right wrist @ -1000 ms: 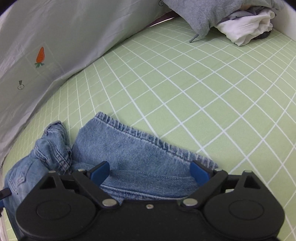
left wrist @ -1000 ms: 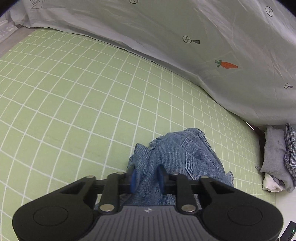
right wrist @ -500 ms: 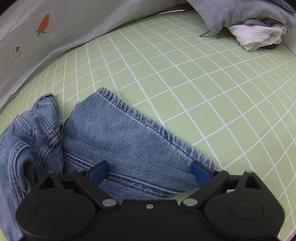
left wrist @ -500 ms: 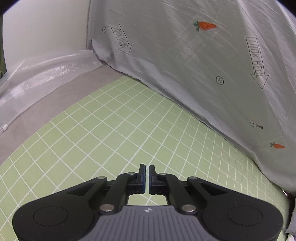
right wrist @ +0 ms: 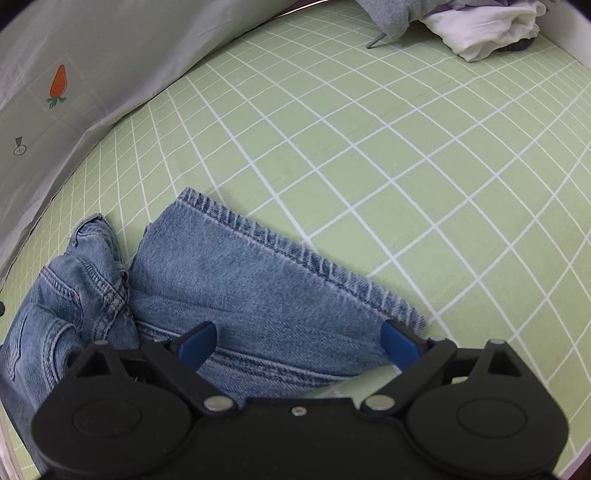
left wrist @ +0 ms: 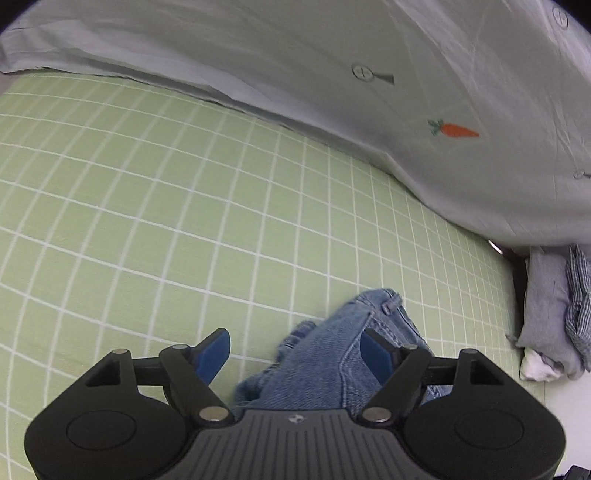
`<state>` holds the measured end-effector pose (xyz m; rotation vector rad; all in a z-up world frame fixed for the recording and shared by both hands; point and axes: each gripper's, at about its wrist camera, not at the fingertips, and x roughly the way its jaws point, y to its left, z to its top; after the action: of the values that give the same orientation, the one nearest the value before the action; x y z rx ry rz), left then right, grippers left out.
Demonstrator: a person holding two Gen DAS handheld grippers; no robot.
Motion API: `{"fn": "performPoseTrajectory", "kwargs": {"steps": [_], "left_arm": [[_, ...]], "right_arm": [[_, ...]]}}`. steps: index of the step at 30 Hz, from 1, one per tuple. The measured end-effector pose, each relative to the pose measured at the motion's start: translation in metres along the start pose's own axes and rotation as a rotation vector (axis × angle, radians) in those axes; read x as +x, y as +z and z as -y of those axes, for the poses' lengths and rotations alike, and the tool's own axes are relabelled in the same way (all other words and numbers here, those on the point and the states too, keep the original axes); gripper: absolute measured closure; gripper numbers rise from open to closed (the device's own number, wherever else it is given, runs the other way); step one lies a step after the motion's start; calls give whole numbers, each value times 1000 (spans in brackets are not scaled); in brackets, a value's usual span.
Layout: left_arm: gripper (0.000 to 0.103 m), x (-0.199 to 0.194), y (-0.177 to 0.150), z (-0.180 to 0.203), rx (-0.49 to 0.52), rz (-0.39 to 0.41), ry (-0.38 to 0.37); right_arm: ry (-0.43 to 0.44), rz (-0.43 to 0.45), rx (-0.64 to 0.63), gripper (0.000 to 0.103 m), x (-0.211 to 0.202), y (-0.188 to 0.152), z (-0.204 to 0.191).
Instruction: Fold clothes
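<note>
Place: a staged clothes-folding setup, home or lab cannot be told
Surface: counter covered by green sheet with white grid (left wrist: 155, 206)
Backdrop: pale grey cloth with printed carrots and markers (left wrist: 424, 92)
Clothing: jeans (right wrist: 258, 288) laid out; heap of garments (right wrist: 480, 26) at the far corner
</note>
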<state>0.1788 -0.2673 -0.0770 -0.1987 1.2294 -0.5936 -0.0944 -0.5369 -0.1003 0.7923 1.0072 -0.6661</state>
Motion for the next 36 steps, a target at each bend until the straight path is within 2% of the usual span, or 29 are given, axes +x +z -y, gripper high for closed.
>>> {"fn": "performPoseTrajectory", "kwargs": {"steps": [4, 7, 8, 9, 11, 12, 14, 17, 18, 20, 23, 25, 28, 31, 33, 34, 35, 36], "left_arm": [[25, 31, 0, 14, 40, -125, -47], [27, 38, -5, 19, 80, -126, -28], [39, 37, -6, 18, 83, -119, -31], [59, 35, -6, 14, 70, -106, -39], [80, 30, -7, 6, 45, -79, -57], [86, 25, -8, 2, 34, -60, -68], [88, 9, -13, -7, 14, -6, -86], [89, -27, -19, -22, -51, 90, -65], [92, -46, -19, -30, -85, 144, -56], [92, -89, -24, -49, -145, 281, -9], [92, -141, -35, -84, -225, 434, 147], [92, -157, -47, -113, -312, 468, 237], [92, -164, -72, -158, -447, 447, 323], [91, -167, -96, -181, -533, 430, 339], [91, -166, -110, -188, -576, 429, 328], [91, -164, -114, -188, -583, 430, 327], [91, -162, -117, -187, -581, 431, 330], [91, -161, -118, -184, -572, 429, 336]], "right_arm": [[-7, -26, 51, 6, 0, 2, 2], [-19, -30, 89, 6, -2, 2, 5], [-23, -25, 96, 7, -4, 2, 6], [-32, -19, 100, 7, -6, 2, 6], [-57, -6, 101, 6, -9, 2, 6], [-64, -1, 104, 6, -10, 2, 7], [-73, 1, 112, 6, -10, 1, 10], [-66, -26, 128, 6, -6, -2, 13], [-66, -27, 122, 6, -6, -3, 13], [-67, -23, 107, 6, -7, -4, 12], [-57, -14, 90, 6, -8, -5, 9], [-39, -16, 87, 6, -6, -5, 7], [-26, -23, 90, 10, -2, -6, 4], [18, 6, 127, 29, -3, -7, 8], [61, 40, 153, 67, -7, -7, 12], [81, 61, 157, 74, -10, -6, 14], [93, 90, 150, 90, -15, -4, 15], [100, 124, 130, 92, -20, 0, 14]]}}
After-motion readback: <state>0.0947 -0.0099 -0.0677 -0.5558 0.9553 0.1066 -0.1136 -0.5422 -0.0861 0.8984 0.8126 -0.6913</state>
